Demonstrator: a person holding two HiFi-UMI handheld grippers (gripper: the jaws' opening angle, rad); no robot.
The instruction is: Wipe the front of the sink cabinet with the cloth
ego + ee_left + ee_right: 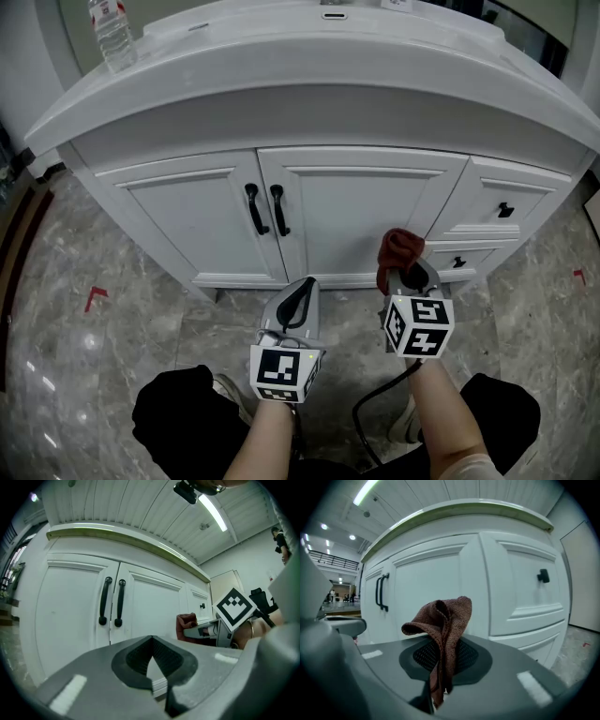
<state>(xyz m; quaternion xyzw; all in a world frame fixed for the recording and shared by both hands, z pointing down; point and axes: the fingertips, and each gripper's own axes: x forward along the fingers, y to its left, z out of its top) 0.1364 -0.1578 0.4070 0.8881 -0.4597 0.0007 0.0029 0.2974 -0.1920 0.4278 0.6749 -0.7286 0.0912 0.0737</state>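
Note:
The white sink cabinet (328, 202) curves across the head view, with two doors bearing black handles (265, 209) and small drawers (502, 208) at the right. A brown-red cloth (397, 251) is bunched between the jaws of my right gripper (405, 272), held low in front of the right door near the drawers. In the right gripper view the cloth (440, 630) stands up from the shut jaws, a short way off the door panel. My left gripper (300, 295) hangs before the doors' lower edge, its jaws shut on nothing, the tips (152, 660) meeting.
A clear plastic bottle (111, 33) stands on the counter's left end. The countertop rim (309, 89) overhangs the doors. Grey marble floor (103, 319) with a red mark lies to the left. A black cable (375, 412) trails by my knees.

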